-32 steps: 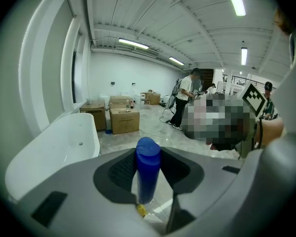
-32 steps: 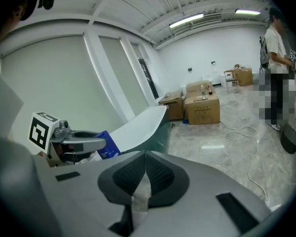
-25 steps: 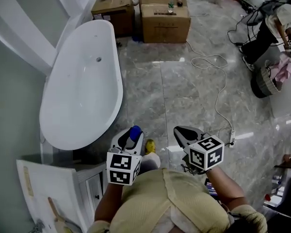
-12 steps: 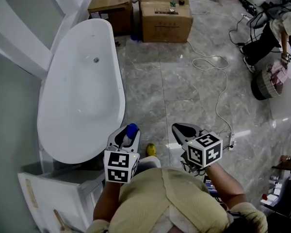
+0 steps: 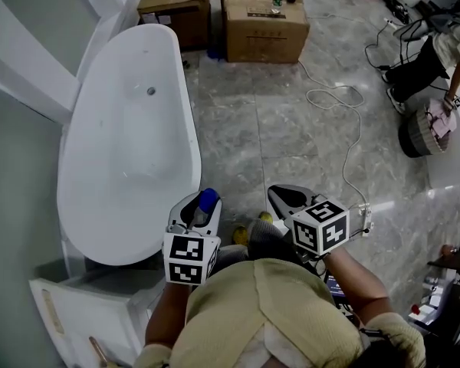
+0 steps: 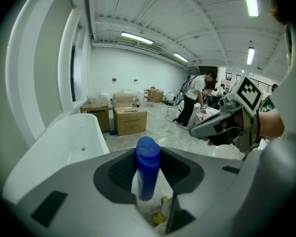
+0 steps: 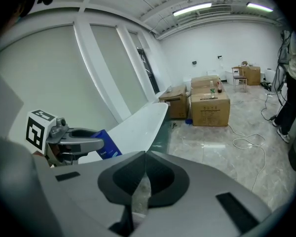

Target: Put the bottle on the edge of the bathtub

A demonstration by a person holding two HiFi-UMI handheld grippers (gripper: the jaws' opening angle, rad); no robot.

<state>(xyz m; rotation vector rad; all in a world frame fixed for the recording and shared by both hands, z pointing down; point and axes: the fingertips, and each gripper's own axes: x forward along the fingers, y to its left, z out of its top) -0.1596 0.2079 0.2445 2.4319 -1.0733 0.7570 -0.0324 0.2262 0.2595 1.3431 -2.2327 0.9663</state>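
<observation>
My left claw (image 6: 148,174) was closed on the blue bottle (image 6: 148,157). The bottle stood upright between the two dark pads with its rounded cap above them. It was off the tub, over the grey marble floor (image 5: 291,144).

The white bathtub (image 5: 190,121) lay to the left of that claw and stretched away ahead of it. Its near rim was just beside the claw's left jaw, but I could not tell whether they touched. A white cabinet (image 5: 77,313) sat behind and to the left of the claw, by the near end of the tub.

My right claw (image 7: 144,177) was to the right of the left one, well apart from the tub. Its jaws were pressed together and held nothing. Far ahead of both claws stood cardboard boxes (image 5: 264,21), and a pale cable (image 5: 345,106) looped over the floor ahead of the right claw.
</observation>
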